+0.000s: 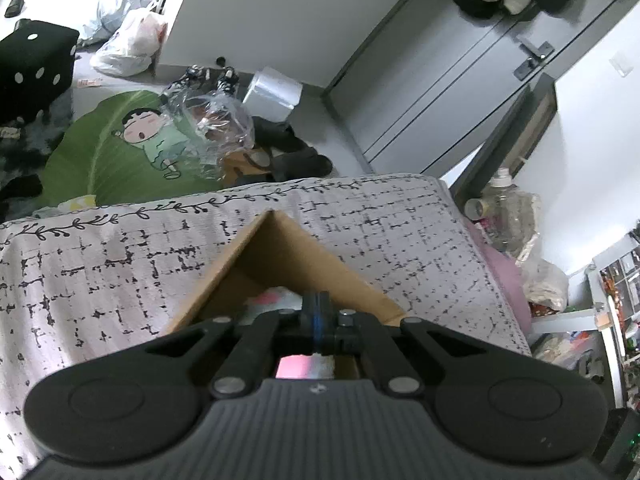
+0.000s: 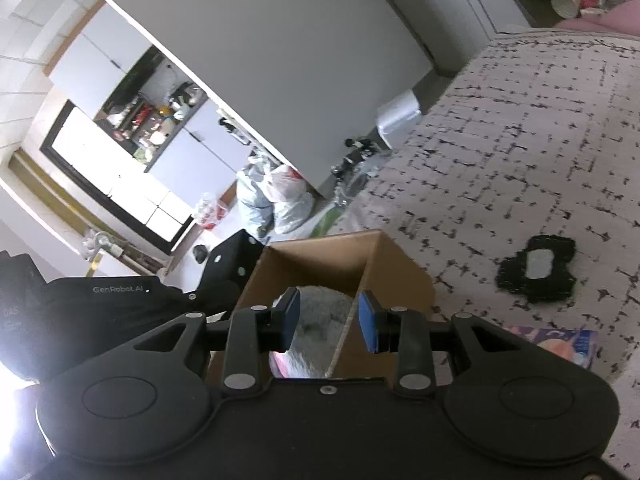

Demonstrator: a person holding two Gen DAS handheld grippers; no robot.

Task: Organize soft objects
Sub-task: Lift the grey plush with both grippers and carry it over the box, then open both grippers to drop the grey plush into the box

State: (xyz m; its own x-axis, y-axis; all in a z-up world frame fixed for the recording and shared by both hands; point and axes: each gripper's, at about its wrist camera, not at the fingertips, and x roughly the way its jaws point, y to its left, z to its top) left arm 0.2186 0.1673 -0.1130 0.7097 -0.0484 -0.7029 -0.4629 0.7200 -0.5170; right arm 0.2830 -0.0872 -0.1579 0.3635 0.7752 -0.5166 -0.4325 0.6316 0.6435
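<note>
A brown cardboard box (image 1: 280, 248) stands on the bed with a white and pink soft item (image 1: 276, 298) inside. My left gripper (image 1: 316, 312) is shut over the box opening, with nothing visibly between its pads. In the right wrist view the same box (image 2: 384, 264) holds a white fluffy item (image 2: 316, 324). My right gripper (image 2: 329, 322) is open, its jaws straddling the box's right wall above the fluffy item. A black soft piece with a grey patch (image 2: 538, 268) lies on the bedspread to the right.
The bedspread (image 1: 100, 264) is white with a black grid pattern. A colourful flat item (image 2: 568, 346) lies near the right gripper. The other gripper's black body (image 2: 120, 300) sits left of the box. The floor beyond holds a green cartoon cushion (image 1: 132, 152), plastic bags and shoes.
</note>
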